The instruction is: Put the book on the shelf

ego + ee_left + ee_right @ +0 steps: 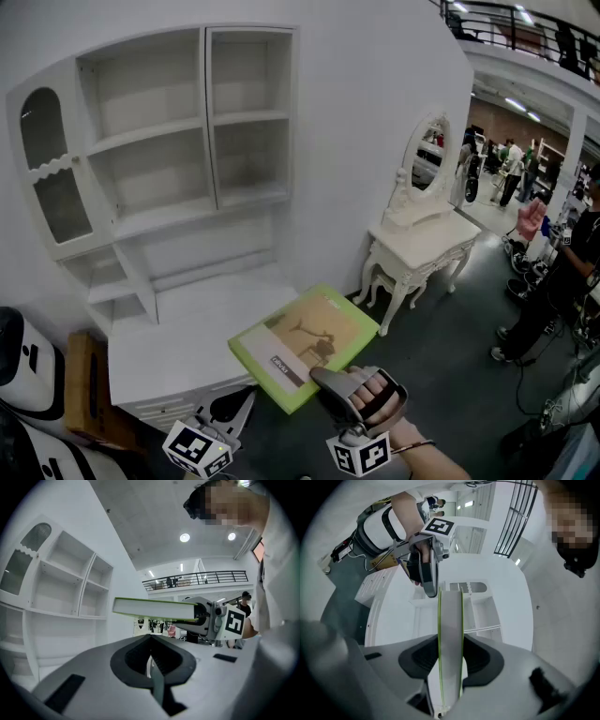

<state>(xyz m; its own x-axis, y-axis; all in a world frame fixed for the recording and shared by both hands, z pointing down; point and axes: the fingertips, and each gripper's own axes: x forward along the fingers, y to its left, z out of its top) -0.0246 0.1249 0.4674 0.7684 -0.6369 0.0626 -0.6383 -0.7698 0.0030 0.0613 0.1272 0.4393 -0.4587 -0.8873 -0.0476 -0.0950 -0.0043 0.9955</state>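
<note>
I see a book (305, 345) with a lime-green cover and a tan picture, held flat above the front right corner of the white desk top (187, 328). My right gripper (326, 380) is shut on its near edge, and a hand wraps the handle. In the right gripper view the book (451, 620) runs edge-on between the jaws of the right gripper (451, 656). My left gripper (239, 403) hangs low to the book's left, apart from it. Its jaws meet with nothing between them in the left gripper view (151, 660), where the book (154, 607) floats level ahead. The white shelf unit (187, 141) rises behind the desk, with bare compartments.
A white dressing table with an oval mirror (417, 234) stands to the right against the wall. People (562, 272) stand on the dark floor at the far right. A brown box (84, 384) and a white-and-black object (23, 366) sit left of the desk.
</note>
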